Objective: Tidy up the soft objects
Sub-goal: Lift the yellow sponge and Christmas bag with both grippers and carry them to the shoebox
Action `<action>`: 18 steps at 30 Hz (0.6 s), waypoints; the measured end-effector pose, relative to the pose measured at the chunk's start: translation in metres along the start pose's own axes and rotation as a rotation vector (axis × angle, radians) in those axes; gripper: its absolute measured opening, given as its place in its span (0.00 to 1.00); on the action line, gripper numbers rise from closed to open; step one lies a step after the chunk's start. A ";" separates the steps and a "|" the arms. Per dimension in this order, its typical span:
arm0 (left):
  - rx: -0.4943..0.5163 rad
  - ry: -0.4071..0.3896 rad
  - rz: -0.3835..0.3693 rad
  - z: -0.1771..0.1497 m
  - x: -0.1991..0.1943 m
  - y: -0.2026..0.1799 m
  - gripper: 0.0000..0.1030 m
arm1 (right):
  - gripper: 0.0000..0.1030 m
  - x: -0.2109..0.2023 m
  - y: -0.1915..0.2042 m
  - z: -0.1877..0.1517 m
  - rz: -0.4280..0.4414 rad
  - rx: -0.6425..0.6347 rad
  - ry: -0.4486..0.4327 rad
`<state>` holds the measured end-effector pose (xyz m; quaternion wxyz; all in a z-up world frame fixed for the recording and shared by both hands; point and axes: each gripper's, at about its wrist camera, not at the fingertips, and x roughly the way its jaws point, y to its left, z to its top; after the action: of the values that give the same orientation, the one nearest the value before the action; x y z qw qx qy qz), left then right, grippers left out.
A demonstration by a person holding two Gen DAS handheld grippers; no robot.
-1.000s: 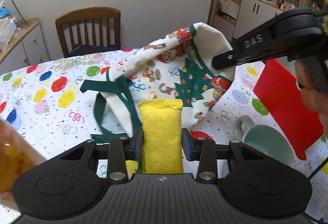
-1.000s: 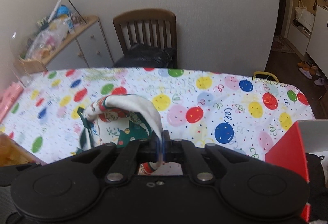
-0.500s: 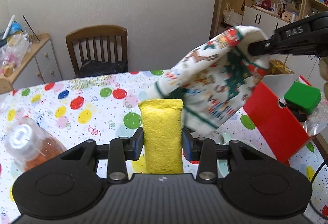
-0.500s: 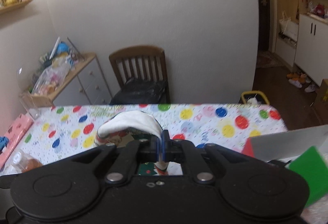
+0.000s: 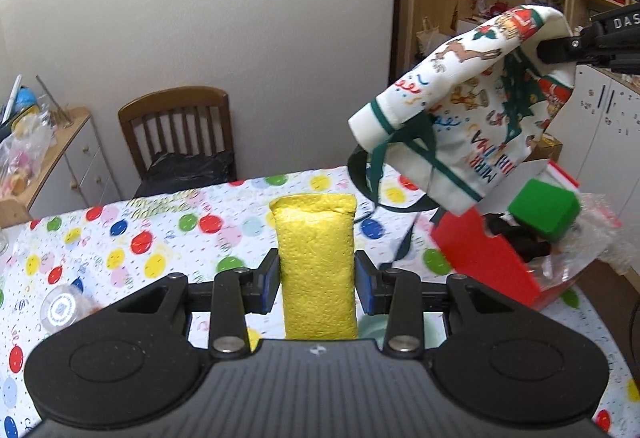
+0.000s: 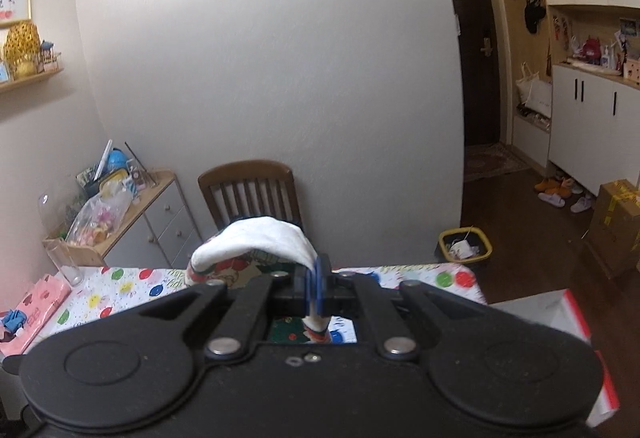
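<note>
My left gripper [image 5: 316, 284] is shut on a yellow sponge [image 5: 316, 262] that stands upright between its blue pads, above the balloon-print table [image 5: 132, 238]. At the upper right of the left wrist view, my right gripper [image 5: 560, 47] pinches the rim of a Christmas-print cloth bag [image 5: 464, 109] with green straps. The bag hangs in the air over a red box [image 5: 480, 262]. In the right wrist view the right gripper [image 6: 317, 284] is shut on the bag's white edge [image 6: 256, 238], and most of the bag is hidden below it.
The red box holds a green block [image 5: 546, 209], dark items and plastic wrap [image 5: 596, 234]. A jar with a white lid [image 5: 62, 312] stands at the table's left. A wooden chair [image 5: 180, 133] is behind the table, a cluttered sideboard [image 5: 44, 145] at left, cupboards [image 6: 592, 109] at right.
Both grippers have risen. The right one lifted the cloth bag off the table and carried it right, over the red box. The sponge stays gripped in the left one.
</note>
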<state>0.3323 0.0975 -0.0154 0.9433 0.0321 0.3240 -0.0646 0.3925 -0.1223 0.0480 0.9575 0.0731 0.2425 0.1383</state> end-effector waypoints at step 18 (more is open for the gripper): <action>0.114 -0.014 -0.111 0.034 0.000 -0.142 0.37 | 0.02 -0.096 -0.124 0.006 -0.083 0.041 -0.074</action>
<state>0.3324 -0.0469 0.0088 0.9372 0.0674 0.3143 -0.1354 0.3429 -0.2700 0.0705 0.9689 0.0877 0.2126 0.0907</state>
